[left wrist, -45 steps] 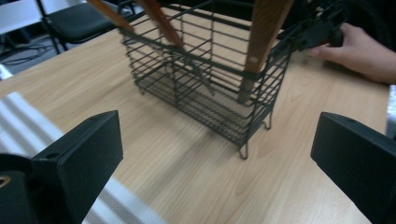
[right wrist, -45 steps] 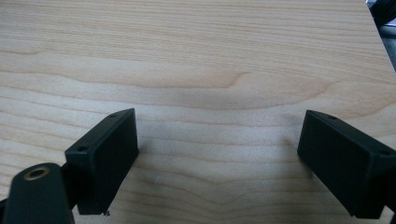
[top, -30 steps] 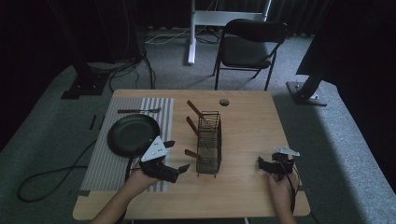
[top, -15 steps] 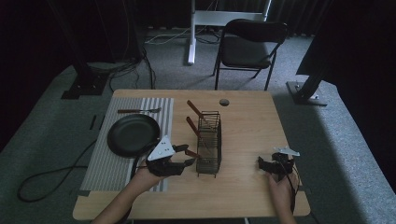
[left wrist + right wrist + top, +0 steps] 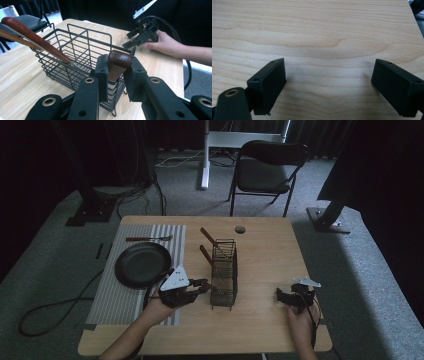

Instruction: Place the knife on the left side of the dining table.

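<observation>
A black wire basket (image 5: 223, 275) stands mid-table with two wooden-handled utensils (image 5: 209, 237) leaning out of its far end. My left gripper (image 5: 204, 285) is at the basket's near left corner. In the left gripper view its jaws have just been closing, and my left gripper (image 5: 117, 70) is now shut on a third brown wooden handle (image 5: 120, 60) that sticks up from the basket (image 5: 75, 50). My right gripper (image 5: 281, 296) rests low on the table at the right. In its own view my right gripper (image 5: 328, 82) is open, with bare wood between the jaws.
A black pan (image 5: 142, 264) sits on a striped mat (image 5: 115, 295) at the left, with a fork (image 5: 147, 239) behind it. A small round object (image 5: 240, 229) lies near the far edge. A chair (image 5: 270, 167) stands beyond the table.
My left gripper has moved right to the basket's corner and its jaws have closed on the wooden handle. The right gripper has stayed put.
</observation>
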